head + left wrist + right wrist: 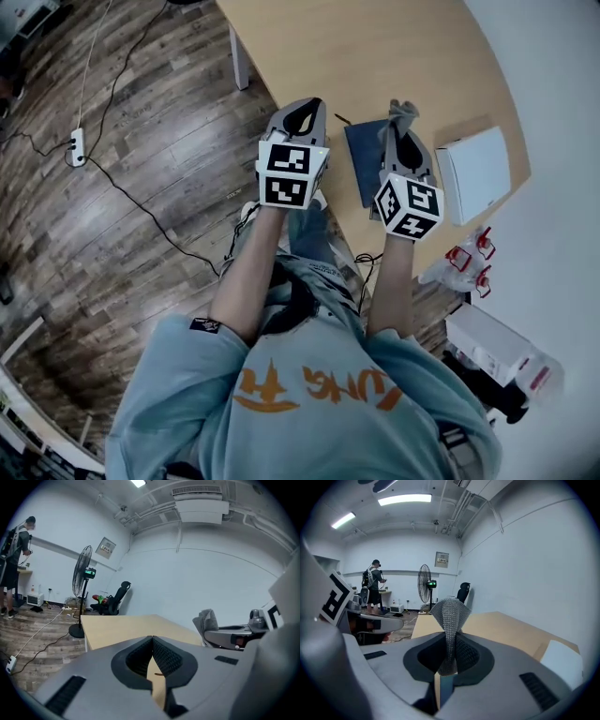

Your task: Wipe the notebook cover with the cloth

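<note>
A dark blue notebook (364, 159) lies near the front edge of the wooden table (375, 56). My right gripper (400, 131) hovers over the notebook's right part, shut on a grey knitted cloth (405, 112). In the right gripper view the cloth (450, 620) stands up between the jaws, and a blue strip of the notebook (446, 688) shows below them. My left gripper (301, 108) is held beside the notebook's left side. Its jaws (152, 639) meet with nothing between them. The left gripper view also catches the cloth (206, 620) at the right.
A white box (476, 173) lies on the table right of the notebook. On the floor are a power strip (77, 147) with cables, white boxes (492, 342) and red-and-white items (469, 258). A standing fan (82, 576), an office chair (117, 597) and a person (16, 550) are farther off.
</note>
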Demonstrator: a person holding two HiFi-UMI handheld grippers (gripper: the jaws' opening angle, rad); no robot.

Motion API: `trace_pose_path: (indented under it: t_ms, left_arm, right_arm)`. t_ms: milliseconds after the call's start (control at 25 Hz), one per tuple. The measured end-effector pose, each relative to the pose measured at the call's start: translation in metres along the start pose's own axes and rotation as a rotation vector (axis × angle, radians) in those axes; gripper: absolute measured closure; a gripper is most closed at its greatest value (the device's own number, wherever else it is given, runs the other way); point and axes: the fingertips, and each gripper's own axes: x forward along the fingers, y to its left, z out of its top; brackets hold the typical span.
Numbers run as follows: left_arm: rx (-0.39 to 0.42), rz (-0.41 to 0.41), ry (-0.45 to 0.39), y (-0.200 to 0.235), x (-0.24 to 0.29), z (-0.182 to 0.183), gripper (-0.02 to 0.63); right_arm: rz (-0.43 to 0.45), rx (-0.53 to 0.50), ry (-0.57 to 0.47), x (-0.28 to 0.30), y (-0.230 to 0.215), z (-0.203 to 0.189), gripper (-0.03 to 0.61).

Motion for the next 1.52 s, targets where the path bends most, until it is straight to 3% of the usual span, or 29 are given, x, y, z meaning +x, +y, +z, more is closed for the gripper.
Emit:
trace_pose_path:
  t_ms: [280, 560, 880, 1520]
  left_arm:
    - [0.024, 0.085, 0.041, 0.021, 0.026, -0.007, 0.597]
    - [0.047, 0.092, 0.111, 0.008, 0.046, -0.034, 0.597]
    - [0.008, 0.119, 0.157, 0.014, 0.055, -0.058, 0.597]
    - [-0.062, 0.116, 0.196, 0.028, 0.06, -0.076, 0.597]
  right_arm:
    - [0.127, 0.007, 0.029, 0.043, 0.004, -0.014, 0.551]
    - [0.188, 0.015, 0.097, 0.067, -0.001, -0.042, 0.551]
    - [0.265, -0.004, 0.179, 0.086, 0.005, -0.075, 0.551]
    - [0.271, -0.084, 0.357, 0.11, 0.017, -0.13, 0.551]
